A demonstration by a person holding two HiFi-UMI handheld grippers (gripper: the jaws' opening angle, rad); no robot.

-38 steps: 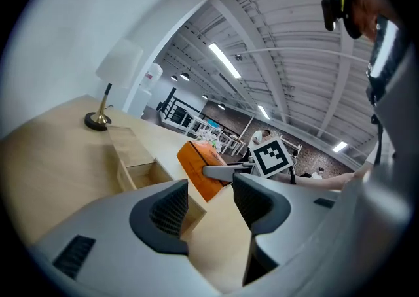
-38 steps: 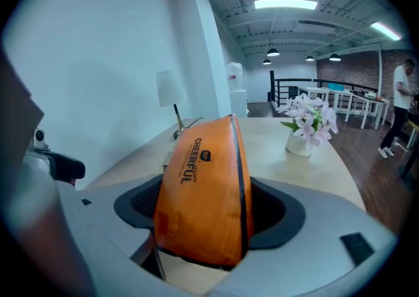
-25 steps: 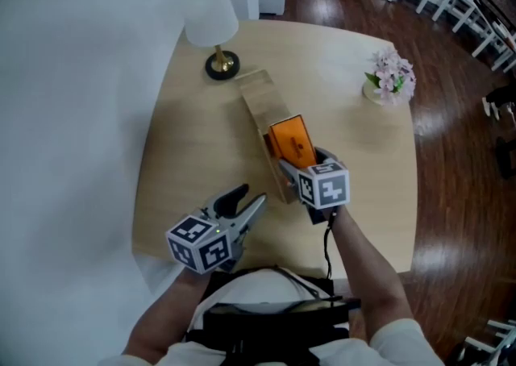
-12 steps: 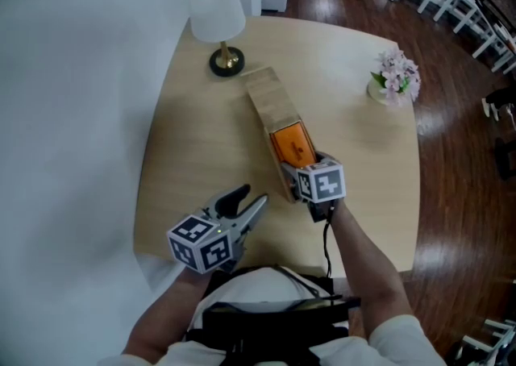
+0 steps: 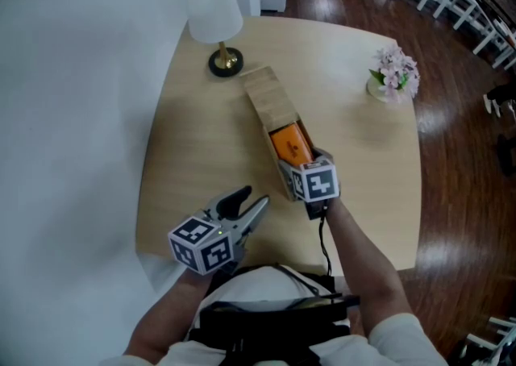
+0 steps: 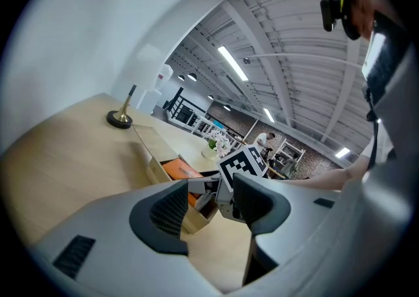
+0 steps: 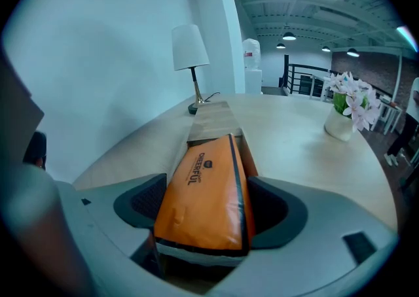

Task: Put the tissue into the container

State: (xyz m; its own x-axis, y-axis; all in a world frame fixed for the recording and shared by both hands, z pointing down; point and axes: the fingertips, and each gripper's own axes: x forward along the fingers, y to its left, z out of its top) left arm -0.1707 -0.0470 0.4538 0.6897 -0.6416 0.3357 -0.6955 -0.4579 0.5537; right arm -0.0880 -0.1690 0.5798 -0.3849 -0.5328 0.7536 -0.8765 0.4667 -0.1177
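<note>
the orange tissue pack (image 7: 203, 197) reads "cheerful" in black.

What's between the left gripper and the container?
Only bare table lies between the left gripper and the container; the head view shows it.

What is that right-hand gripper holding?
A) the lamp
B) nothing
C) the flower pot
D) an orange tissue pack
D: in the right gripper view, the orange tissue pack fills the gap between the pads of the right gripper, with the wooden container just beyond.
</note>
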